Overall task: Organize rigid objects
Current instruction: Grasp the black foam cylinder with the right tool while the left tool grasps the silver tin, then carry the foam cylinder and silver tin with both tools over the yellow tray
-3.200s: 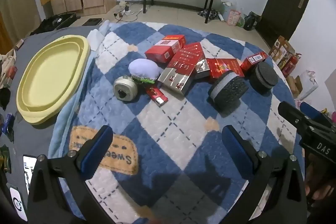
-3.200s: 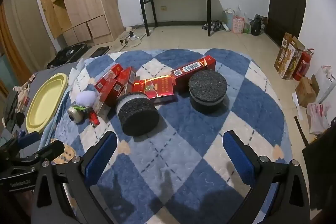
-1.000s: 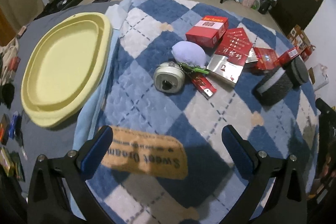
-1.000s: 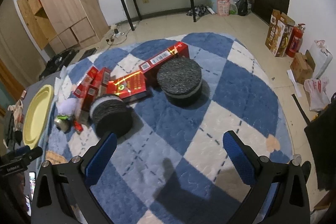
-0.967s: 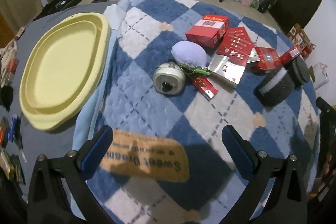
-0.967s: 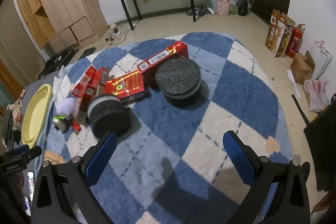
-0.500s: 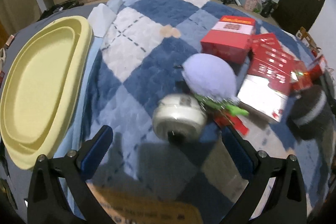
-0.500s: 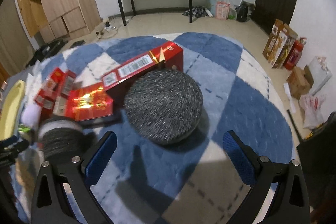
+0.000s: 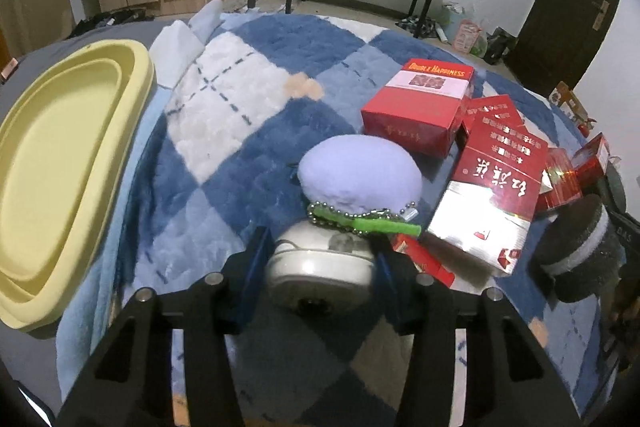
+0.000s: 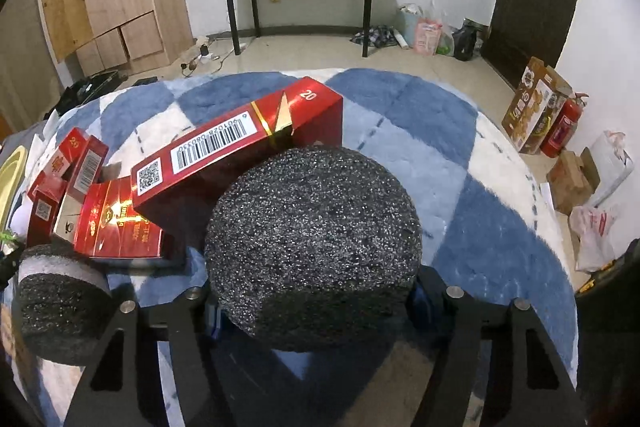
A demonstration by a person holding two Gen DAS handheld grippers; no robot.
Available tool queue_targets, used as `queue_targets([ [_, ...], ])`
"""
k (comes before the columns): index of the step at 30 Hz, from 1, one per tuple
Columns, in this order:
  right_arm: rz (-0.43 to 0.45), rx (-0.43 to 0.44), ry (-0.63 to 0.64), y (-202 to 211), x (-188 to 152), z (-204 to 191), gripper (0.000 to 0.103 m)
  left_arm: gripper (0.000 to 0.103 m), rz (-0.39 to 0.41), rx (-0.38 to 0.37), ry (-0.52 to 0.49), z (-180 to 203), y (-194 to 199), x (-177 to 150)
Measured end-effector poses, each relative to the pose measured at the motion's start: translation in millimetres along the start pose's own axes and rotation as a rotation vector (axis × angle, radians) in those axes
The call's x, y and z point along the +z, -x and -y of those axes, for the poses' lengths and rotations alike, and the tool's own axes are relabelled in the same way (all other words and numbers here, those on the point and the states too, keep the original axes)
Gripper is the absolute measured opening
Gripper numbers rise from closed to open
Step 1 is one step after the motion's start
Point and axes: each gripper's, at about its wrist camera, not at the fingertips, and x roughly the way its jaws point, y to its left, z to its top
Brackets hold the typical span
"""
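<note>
- The left gripper has its blue-padded fingers on either side of a round white tin lying on its side on the blue-and-white checked rug, pads against its flanks, so it grasps the tin
- The tin is pale and glossy, with a dark spot low on its near face; its lower edge is cut off behind the gripper frame
- Just beyond it lies a lavender dome-shaped plush with a bead chain and a green strip across its near edge
- To the right lie red cartons; far left is a yellow oval tray
- The right gripper holds a black foam disc, speckled and coarse, wedged between its fingers; the pads are mostly hidden behind the disc
- A long red carton with a barcode touches the disc's far side
- A second foam cylinder, black with a white band, sits near left, partly cut off
</note>
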Motion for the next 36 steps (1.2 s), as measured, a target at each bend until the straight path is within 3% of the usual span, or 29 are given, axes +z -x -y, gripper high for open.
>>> queue_targets([
  [9,0.008,0.032,-0.06,53.2,-10.2,17.3,0.066,0.051,-0.046,-0.074,0.037,-7.4,39.2,-11.5],
  [19,0.06,0.076,-0.08,120.7,-22.5,31.9,0.066,0.051,0.017,-0.033,-0.023,-1.0,93.5,-10.0],
  [25,0.081,0.118,-0.023,134.2,-32.8,27.2,0.066,0.051,0.061,-0.006,-0.045,-22.0,113.4,17.7],
  [30,0.112,0.208,0.117,143.6,-27.6,-16.7,0.066,0.051,0.096,0.024,0.062,-86.4,125.5,47.8],
  [33,0.133,0.278,0.263,147.6,-17.2,-75.0,0.066,0.051,0.102,0.074,0.099,-130.4,130.1,59.1],
  [36,0.141,0.382,0.33,146.7,-13.1,-136.4,0.066,0.051,0.092,0.116,0.147,-172.2,126.0,63.7],
])
